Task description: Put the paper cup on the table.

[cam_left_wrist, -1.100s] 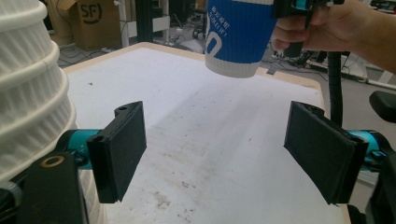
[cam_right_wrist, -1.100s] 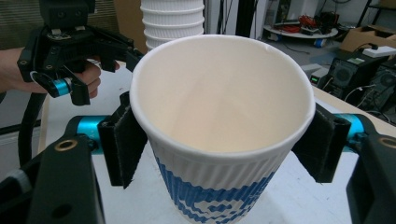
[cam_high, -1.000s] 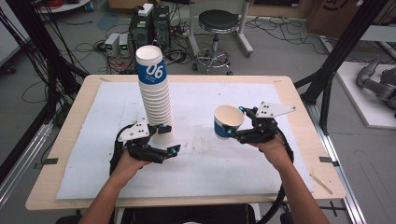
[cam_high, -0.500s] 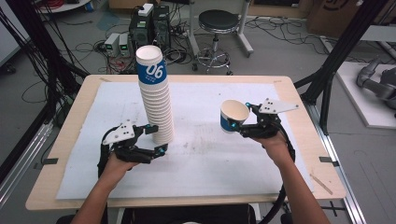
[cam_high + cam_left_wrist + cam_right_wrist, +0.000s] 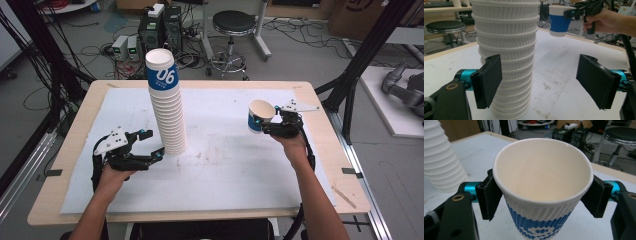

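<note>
High view: tall stack of white ribbed paper cups (image 5: pixel 167 110), topmost cup carrying a blue band marked "06", stands upright on the white sheet covering the wooden tabletop (image 5: pixel 320 125), left of centre. Stack leans very slightly.

Left gripper (image 5: pixel 150 145) sits low over the sheet, just left of the stack's base, fingers spread wide and holding nothing. One fingertip lies close to the foot of the stack; contact cannot be judged from above.

Left gripper view: the same stack (image 5: pixel 506 57) stands behind the left finger (image 5: pixel 487 80); the right finger (image 5: pixel 596 80) is well apart from it. Stack base rests on the sheet.

Right gripper (image 5: pixel 265 125) is raised above the right side of the tabletop, fingers pinching a single white-and-blue ribbed paper cup (image 5: pixel 259 116), mouth up and tilted a little toward the stack. Cup is clear of the sheet.

Right gripper view: cup (image 5: pixel 541 190) clamped just below its rolled rim, one finger (image 5: pixel 490 195) on each side; inside looks empty. Stack (image 5: pixel 441 160) at left, well apart.
</note>
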`<state>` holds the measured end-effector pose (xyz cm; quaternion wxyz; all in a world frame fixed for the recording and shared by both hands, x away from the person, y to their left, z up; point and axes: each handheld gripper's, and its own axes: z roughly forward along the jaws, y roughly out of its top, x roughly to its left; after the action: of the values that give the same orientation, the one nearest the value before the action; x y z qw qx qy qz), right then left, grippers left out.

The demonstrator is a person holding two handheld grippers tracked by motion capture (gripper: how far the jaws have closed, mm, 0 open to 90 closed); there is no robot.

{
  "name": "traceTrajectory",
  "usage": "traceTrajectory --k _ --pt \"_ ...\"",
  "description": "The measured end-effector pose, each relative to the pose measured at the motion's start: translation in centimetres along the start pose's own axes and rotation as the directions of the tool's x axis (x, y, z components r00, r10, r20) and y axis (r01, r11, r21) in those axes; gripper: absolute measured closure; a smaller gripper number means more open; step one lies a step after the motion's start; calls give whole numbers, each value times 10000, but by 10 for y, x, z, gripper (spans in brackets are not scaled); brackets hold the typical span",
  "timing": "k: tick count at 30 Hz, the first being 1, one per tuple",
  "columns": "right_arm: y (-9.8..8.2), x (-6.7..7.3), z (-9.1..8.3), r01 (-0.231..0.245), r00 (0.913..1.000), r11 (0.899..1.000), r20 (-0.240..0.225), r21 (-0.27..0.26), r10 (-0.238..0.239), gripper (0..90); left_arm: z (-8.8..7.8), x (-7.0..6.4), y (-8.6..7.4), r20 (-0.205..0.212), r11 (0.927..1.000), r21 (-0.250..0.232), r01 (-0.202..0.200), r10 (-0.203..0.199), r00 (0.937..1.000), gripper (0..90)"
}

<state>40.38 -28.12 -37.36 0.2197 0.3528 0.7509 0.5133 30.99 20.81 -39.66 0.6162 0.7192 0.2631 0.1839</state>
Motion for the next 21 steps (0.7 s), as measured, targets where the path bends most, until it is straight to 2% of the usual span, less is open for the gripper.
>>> traceTrajectory --k 1,7,11,16,19,21 --pt "-7 -3 3 -233 9997 9995 102 200 231 256 0 1 -1 -52 10000 28 27 -27 10000 207" --pt "-27 -12 7 -700 9968 9951 446 697 670 251 1 2 -4 -128 9999 95 120 -119 9998 207" --pt "-35 -14 8 -779 9959 9927 539 917 732 244 3 3 -6 -141 9997 147 189 -187 9997 207" --pt "-44 -14 10 -947 9950 9874 436 1269 898 220 3 4 -7 -165 9996 160 218 -215 9996 207" --pt "-49 -14 7 -1065 9937 9890 466 1022 1021 213 3 4 -8 -178 9994 196 271 -267 9995 207" --pt "-50 -14 6 -1210 9921 9871 468 1052 1166 199 4 4 -9 -193 9994 227 255 -250 9995 207"
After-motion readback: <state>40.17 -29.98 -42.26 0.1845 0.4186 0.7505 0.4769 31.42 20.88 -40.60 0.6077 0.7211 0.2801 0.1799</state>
